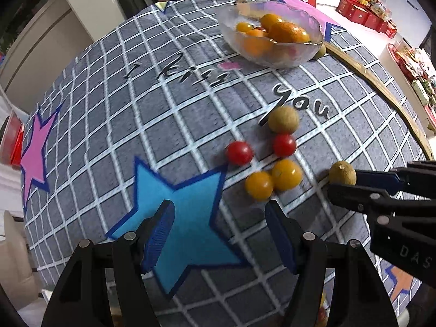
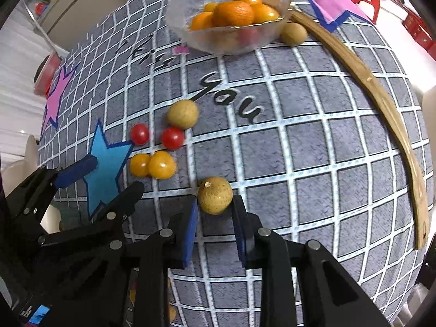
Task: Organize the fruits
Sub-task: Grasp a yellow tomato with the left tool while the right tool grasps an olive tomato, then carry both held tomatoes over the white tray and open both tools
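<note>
A tan round fruit [image 2: 215,194] lies on the grey checked cloth [image 2: 299,141], and my right gripper [image 2: 214,210] is shut on it, blue pads pressing both sides. In the left wrist view the same gripper [image 1: 340,184] comes in from the right around that fruit [image 1: 342,172]. My left gripper [image 1: 219,218] hangs open over the blue star [image 1: 188,218], holding nothing. Just beyond it lie two yellow tomatoes [image 1: 272,181], two red tomatoes [image 1: 239,152] and another tan fruit [image 1: 283,119]. A glass bowl [image 1: 310,51] at the far side holds oranges and yellow tomatoes.
A curved wooden strip [image 2: 381,95] runs along the cloth's right edge. One more tan fruit [image 2: 293,34] rests against the bowl. Red boxes [image 1: 365,13] stand on a white surface beyond. A red-lidded container [image 1: 11,141] sits off the left edge.
</note>
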Tool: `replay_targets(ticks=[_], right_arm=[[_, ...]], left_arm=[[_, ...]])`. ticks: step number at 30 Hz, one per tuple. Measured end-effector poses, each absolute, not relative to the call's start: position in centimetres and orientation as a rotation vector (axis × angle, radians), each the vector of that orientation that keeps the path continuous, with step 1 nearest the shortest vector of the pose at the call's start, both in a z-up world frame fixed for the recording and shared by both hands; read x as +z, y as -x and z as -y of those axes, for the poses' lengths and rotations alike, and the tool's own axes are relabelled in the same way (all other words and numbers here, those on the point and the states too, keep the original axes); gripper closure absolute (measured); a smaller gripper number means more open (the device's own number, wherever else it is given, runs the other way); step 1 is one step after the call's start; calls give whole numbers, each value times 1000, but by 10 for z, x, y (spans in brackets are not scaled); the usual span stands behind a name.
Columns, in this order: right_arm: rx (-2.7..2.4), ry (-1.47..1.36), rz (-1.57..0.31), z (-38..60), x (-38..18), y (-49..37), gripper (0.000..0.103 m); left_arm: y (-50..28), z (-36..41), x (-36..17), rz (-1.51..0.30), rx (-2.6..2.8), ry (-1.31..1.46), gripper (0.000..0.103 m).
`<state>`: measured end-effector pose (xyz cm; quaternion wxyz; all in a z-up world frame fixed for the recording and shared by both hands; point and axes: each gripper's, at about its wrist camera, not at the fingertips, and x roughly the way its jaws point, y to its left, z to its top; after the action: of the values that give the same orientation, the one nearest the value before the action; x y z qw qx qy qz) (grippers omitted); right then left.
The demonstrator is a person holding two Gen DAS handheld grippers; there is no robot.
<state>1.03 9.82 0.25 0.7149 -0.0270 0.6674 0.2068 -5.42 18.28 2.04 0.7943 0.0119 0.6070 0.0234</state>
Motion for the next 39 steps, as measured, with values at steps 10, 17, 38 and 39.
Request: replay_targets(ticks=[10,17,38,39], right_arm=[[478,-13,-1492,-77,3,-16,76],[477,-23,-1473,-74,8,-14,76],[573,26,-1453,-90,53,49,76],[581,33,-1453,-94,55,53,76]], left_arm=[[34,-160,16,-1285,-4,-17,66],[35,-145,18,-1287,-44,60,81],[147,-209,65,-1251,94,184,81],[154,-214,67,-1252,102,186,81]])
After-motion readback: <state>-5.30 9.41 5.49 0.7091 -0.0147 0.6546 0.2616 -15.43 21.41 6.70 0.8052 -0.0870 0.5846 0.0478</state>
